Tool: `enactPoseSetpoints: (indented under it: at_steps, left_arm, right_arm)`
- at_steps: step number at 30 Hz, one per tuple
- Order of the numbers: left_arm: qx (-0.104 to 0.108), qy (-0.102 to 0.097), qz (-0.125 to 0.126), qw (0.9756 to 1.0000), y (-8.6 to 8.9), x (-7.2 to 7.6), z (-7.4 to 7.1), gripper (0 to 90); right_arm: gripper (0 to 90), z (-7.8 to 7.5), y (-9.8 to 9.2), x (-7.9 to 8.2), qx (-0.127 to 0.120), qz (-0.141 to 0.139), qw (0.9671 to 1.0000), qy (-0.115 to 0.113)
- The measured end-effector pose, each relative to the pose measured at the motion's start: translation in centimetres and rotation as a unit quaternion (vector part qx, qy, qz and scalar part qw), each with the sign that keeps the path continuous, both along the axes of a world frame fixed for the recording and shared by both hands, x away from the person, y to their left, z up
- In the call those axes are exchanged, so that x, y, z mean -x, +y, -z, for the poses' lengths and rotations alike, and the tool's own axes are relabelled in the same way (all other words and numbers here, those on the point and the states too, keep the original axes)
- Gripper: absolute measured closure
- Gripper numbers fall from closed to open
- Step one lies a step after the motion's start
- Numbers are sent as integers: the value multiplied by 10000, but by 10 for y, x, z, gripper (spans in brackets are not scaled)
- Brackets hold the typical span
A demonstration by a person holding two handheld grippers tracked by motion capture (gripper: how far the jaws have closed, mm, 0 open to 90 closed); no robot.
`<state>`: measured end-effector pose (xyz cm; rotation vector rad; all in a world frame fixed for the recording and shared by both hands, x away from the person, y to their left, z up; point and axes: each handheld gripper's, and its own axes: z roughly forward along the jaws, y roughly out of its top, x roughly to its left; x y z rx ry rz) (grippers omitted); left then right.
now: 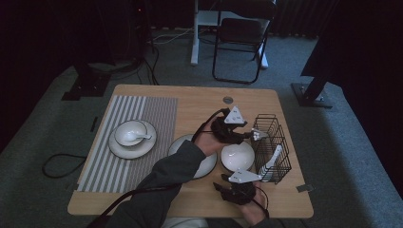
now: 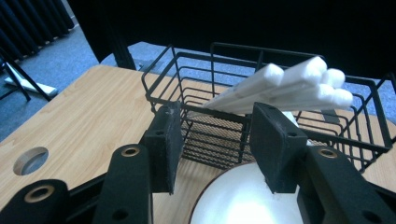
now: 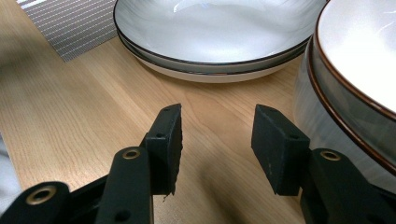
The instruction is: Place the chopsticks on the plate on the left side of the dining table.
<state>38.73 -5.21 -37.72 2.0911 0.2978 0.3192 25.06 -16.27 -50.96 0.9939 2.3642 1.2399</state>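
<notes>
Counter [image 1: 142,209]: pale wood, with a striped placemat [image 1: 142,114] over its left half and a small round hole near the far edge.

Wire basket [image 1: 272,147]: black, open-topped, standing along the counter's right edge. It looks stiff and light, and would likely slide if nudged.

Plates: one shallow plate [image 1: 178,145] sits mid-counter, partly under the person's sleeve. Another, on the placemat, carries a small bowl with a spoon in it.

White bowl [image 1: 237,156]: glazed ceramic with a dark rim, between the mid-counter plate and the basket, just beside both. Judged hard, slippery and breakable, with some weight. The rim is the best place to pinch.

White spoons [image 2: 285,86]: a bundle leaning in the basket, handles sticking up over its wire rim. Probably ceramic too, so smooth, rigid and easy to chip. They look light. The raised handle end is the natural hold, taken squarely so it cannot swivel.

Left tool [image 2: 219,144]: jaws stand wide apart with nothing between them, aimed at the basket and the spoon handles just beyond, poised over the bowl.

Right tool [image 3: 217,149]: jaws wide apart and empty, low over bare wood near the counter's front edge, the bowl's side just beside it.
</notes>
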Motion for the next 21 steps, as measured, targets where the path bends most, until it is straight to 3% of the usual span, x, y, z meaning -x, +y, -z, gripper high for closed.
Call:
enactPoseSetpoints:
  at_steps: [11,21]
  left_arm:
    - [-31,-14,-103,9999,-11,-4,1,609]
    - [-23,139,-231,9996,-22,-12,2,708]
  right_arm:
    - [521,0,0,0,13,-16,10000,15]
    - [519,1,1,0,13,-46,10000,18]
